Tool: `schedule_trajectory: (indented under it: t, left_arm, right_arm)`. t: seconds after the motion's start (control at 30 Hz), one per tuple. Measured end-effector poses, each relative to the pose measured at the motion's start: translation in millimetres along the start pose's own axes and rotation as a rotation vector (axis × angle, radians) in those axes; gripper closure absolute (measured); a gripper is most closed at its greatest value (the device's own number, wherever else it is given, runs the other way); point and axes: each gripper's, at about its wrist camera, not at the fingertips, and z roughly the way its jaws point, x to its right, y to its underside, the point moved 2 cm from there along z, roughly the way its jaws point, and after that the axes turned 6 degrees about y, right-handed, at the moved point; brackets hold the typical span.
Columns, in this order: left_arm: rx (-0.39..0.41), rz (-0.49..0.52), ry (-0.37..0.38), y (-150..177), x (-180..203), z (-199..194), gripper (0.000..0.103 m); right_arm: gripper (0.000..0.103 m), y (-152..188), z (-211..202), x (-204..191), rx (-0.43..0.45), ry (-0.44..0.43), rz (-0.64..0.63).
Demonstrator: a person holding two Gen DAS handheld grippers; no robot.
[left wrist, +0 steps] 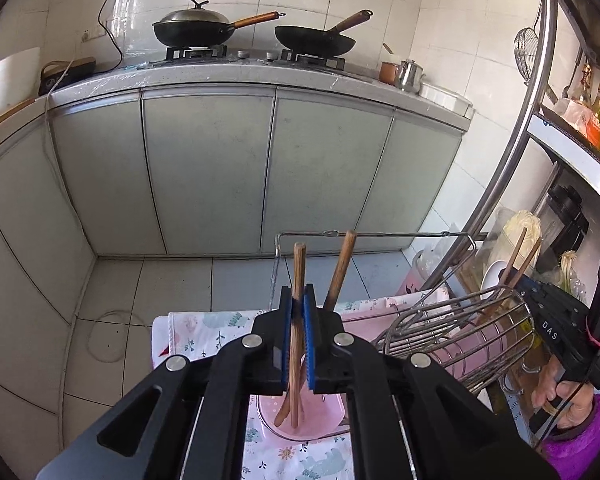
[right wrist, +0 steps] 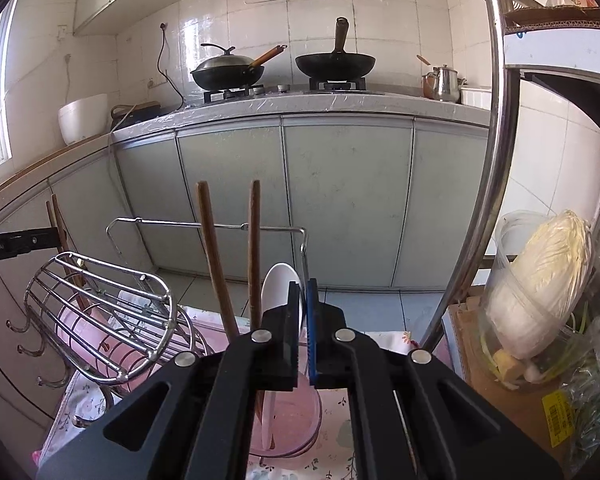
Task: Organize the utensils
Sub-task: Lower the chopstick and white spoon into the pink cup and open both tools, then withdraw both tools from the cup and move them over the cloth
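My left gripper (left wrist: pixel 299 304) is shut on a wooden chopstick (left wrist: pixel 299 268), held upright, its lower end in a pink bowl (left wrist: pixel 324 420). A second chopstick (left wrist: pixel 342 268) leans beside it. My right gripper (right wrist: pixel 303 300) is shut on a white spoon (right wrist: pixel 278 286), held upright over a pink bowl (right wrist: pixel 300 420). Two wooden chopsticks (right wrist: pixel 212 256) stand just left of it. A wire utensil holder (right wrist: pixel 104 320) lies on its side to the left; it also shows in the left wrist view (left wrist: pixel 460 332). The right gripper body (left wrist: pixel 556 328) shows there too.
A floral cloth (left wrist: pixel 204 330) covers the work surface. A wire rack rail (left wrist: pixel 372 234) runs behind the bowls. A metal shelf post (right wrist: pixel 500 128) and a bagged cabbage (right wrist: pixel 540 280) stand on the right. Cabinets and a stove with woks (left wrist: pixel 256 34) lie beyond.
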Motion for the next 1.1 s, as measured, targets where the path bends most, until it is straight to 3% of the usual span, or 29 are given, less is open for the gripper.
schedule_trajectory:
  t: [0.27,0.43,0.5,0.6,1.1]
  left_arm:
    - [0.004,-0.081,0.025,-5,-11,-4,0.097]
    - [-0.006,-0.117,0.026,4,-17,8,0.094]
    - [0.000,-0.133,0.032,6,-18,9,0.081]
    - [0.010,-0.137,0.041,7,-19,6,0.076]
    - [0.017,-0.174,0.050,16,-30,-14,0.074]
  right_arm:
    - [0.095,2,6,1,-0.043,-0.023,0.024]
    - [0.078,9,12,2,-0.092,-0.035,0.027]
    - [0.067,10,12,3,-0.098,-0.045,0.037]
    - [0.060,12,10,6,-0.102,-0.051,0.048]
    - [0.056,18,-21,17,-0.063,-0.089,0.078]
